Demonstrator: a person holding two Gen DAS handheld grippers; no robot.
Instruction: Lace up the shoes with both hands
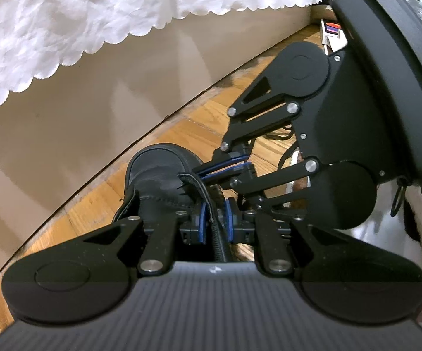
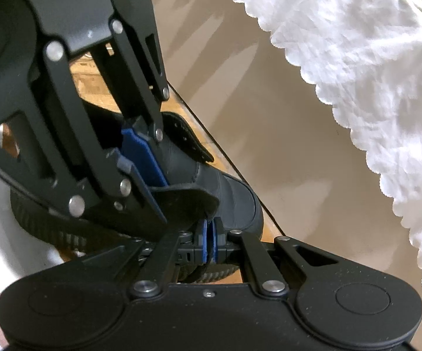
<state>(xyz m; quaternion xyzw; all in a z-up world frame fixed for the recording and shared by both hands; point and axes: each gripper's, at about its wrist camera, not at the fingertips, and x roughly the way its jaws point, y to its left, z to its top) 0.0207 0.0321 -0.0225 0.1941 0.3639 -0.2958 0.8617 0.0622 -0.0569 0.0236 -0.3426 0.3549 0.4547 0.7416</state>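
Note:
A dark leather shoe (image 1: pixel 158 163) lies on the wood floor, its toe toward the bed; in the right wrist view the shoe (image 2: pixel 234 199) shows its toe and ribbed sole. My left gripper (image 1: pixel 215 222) is shut on the stitched edge of the shoe's eyelet flap (image 1: pixel 213 234), which runs between its blue pads. Seen from the right wrist, the left gripper (image 2: pixel 152 175) reaches down from the upper left with the flap (image 2: pixel 187 196) between its fingers. My right gripper (image 2: pixel 210 238) is shut on a thin black lace (image 2: pixel 210 248) just beside the flap's tip. From the left wrist, the right gripper (image 1: pixel 202 172) points at the flap's top.
A white scalloped bedspread (image 1: pixel 64 14) hangs over a beige bed base (image 1: pixel 64 117) just beyond the shoe. Parquet floor (image 1: pixel 199 122) runs along it. Black cables (image 1: pixel 284 146) and a small box (image 1: pixel 332 32) lie behind the right gripper. White fabric (image 2: pixel 0 219) borders the shoe's near side.

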